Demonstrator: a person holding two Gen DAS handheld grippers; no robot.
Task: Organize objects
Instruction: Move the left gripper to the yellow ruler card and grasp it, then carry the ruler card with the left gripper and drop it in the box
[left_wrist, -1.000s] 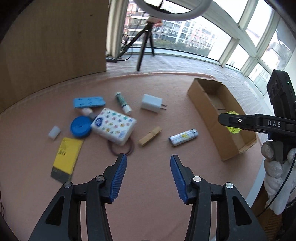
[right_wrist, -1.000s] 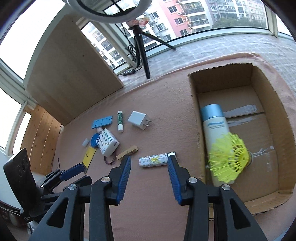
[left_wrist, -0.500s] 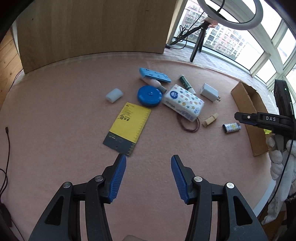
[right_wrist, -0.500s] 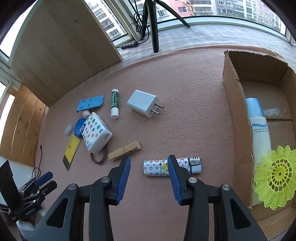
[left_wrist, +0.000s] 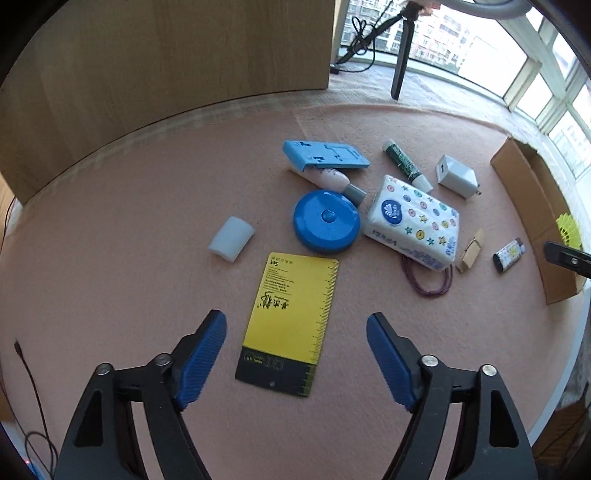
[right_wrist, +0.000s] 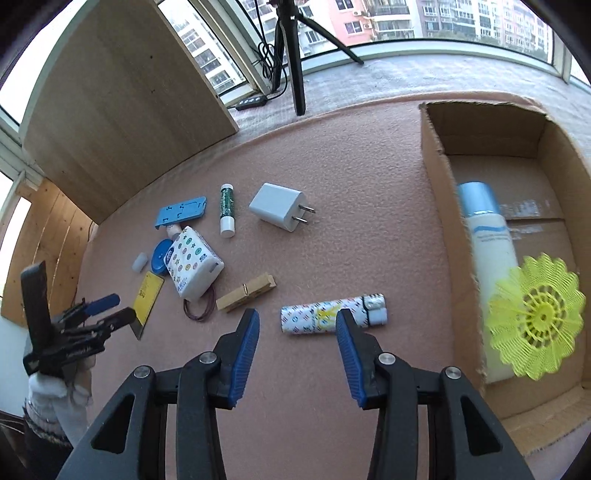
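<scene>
My left gripper (left_wrist: 295, 325) hangs over the lower half of a yellow and black card (left_wrist: 295, 284) on the pink mat. Its jaws are opening wide and the pads are clear of the card. My right gripper (right_wrist: 297, 315) points down at a patterned lighter (right_wrist: 314, 317), which lies crosswise just past its tips. Its jaws are opening slightly and do not touch the lighter. The cardboard box (right_wrist: 436, 184) at the right holds a white bottle (right_wrist: 491, 251) and a yellow shuttlecock (right_wrist: 535, 317).
Near the card lie a white block (left_wrist: 232, 239), a blue round case (left_wrist: 327, 221), a tissue pack (left_wrist: 413, 221), a hair tie (left_wrist: 430, 284) and a blue holder (left_wrist: 325, 155). A charger (right_wrist: 277, 206), green tube (right_wrist: 227, 206) and clothespin (right_wrist: 245, 291) lie near the lighter.
My left gripper swung left and came down over the yellow card, and its jaws spread wider. My right gripper moved from the box side down toward the lighter.
</scene>
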